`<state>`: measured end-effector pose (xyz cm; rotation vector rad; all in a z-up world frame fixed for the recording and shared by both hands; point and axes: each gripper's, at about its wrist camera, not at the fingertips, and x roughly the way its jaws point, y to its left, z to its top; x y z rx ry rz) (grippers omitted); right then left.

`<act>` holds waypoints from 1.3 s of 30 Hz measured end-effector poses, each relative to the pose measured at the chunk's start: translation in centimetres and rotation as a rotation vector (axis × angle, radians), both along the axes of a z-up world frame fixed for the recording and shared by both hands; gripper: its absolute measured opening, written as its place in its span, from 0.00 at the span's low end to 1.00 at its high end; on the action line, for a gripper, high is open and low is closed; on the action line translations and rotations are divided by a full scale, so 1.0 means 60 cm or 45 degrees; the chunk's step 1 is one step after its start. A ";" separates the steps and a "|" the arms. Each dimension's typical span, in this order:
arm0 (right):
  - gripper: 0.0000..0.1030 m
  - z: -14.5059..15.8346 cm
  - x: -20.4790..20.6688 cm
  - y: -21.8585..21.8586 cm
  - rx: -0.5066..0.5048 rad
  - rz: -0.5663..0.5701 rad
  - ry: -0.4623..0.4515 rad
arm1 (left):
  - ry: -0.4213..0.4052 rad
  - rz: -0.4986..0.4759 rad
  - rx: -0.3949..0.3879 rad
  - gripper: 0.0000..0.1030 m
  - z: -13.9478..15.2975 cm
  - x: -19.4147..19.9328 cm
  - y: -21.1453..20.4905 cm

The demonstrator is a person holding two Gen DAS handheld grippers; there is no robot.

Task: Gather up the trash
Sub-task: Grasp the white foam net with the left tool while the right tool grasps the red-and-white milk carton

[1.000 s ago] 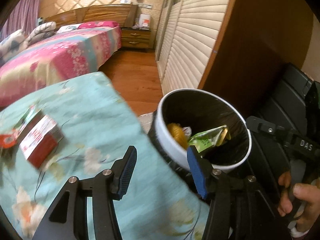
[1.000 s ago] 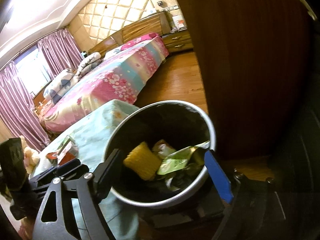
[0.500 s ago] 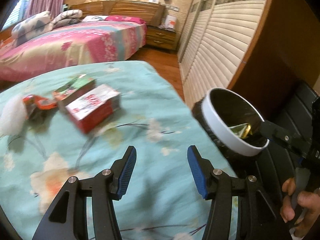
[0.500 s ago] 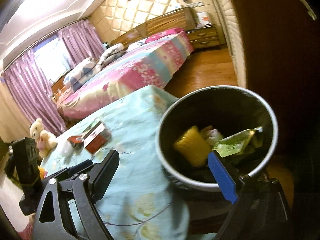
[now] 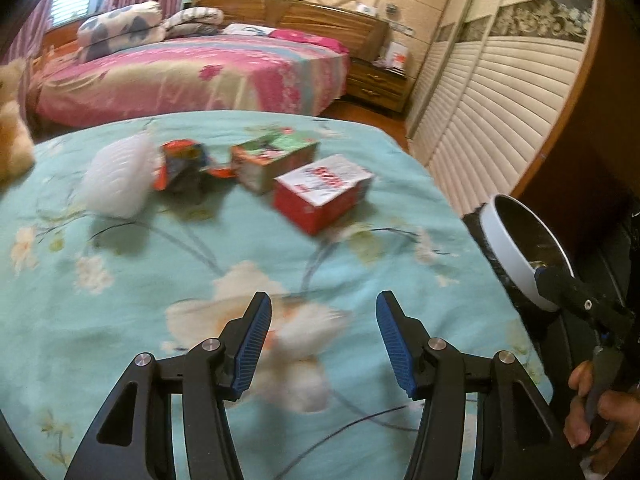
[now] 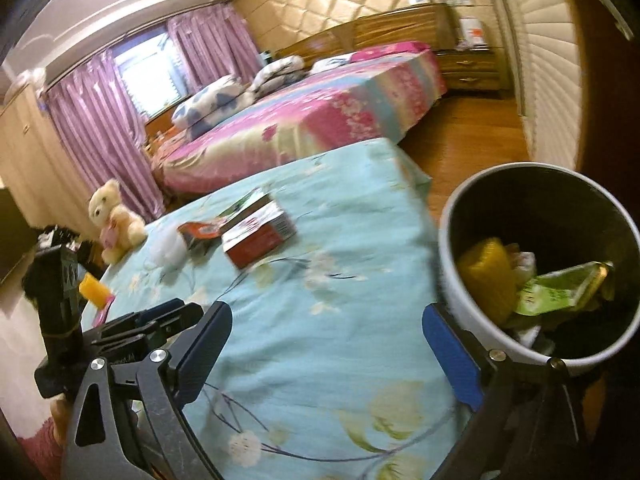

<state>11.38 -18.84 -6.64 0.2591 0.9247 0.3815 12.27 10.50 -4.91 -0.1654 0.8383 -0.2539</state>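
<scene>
We see a big bed (image 5: 192, 76) with a pink flowered cover across the back of the room, and in front of it the table under a turquoise flowered cloth (image 5: 200, 264) that fills most of both views. Just past the table's right edge stands the white bin (image 6: 472, 280) with a dark liner, and inside it we make out a yellow lump (image 6: 488, 276) and a green packet (image 6: 560, 292) among other scraps. On the cloth, toward the far side, the remaining trash lies in a loose row: a red and white box (image 5: 324, 192) nearest the bin, a green box (image 5: 272, 156) touching it behind, then a crumpled orange wrapper (image 5: 184, 164), then a white wad (image 5: 116, 180). A cream teddy bear (image 6: 114, 220) sits at the table's left end. Our left gripper (image 5: 323, 340) hovers over the near part of the cloth with its blue-padded jaws spread and nothing between them. Our right gripper (image 6: 332, 340) hangs close to the bin, jaws likewise wide apart and holding nothing.
</scene>
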 end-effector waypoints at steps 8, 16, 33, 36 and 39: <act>0.96 -0.026 0.027 0.071 -0.034 0.137 0.025 | 0.008 0.102 0.001 0.56 0.002 -0.001 0.062; 0.96 -0.048 0.057 0.133 -0.088 0.248 0.051 | 0.021 0.203 -0.003 0.61 -0.005 0.019 0.117; 0.96 -0.062 0.143 0.211 -0.244 0.414 -0.025 | 0.017 0.345 0.062 0.70 -0.004 0.106 0.183; 0.96 -0.069 0.158 0.215 -0.250 0.437 -0.019 | 0.020 0.345 0.066 0.70 -0.008 0.124 0.185; 0.96 -0.080 0.174 0.217 -0.266 0.450 -0.008 | 0.022 0.341 0.089 0.71 -0.014 0.139 0.183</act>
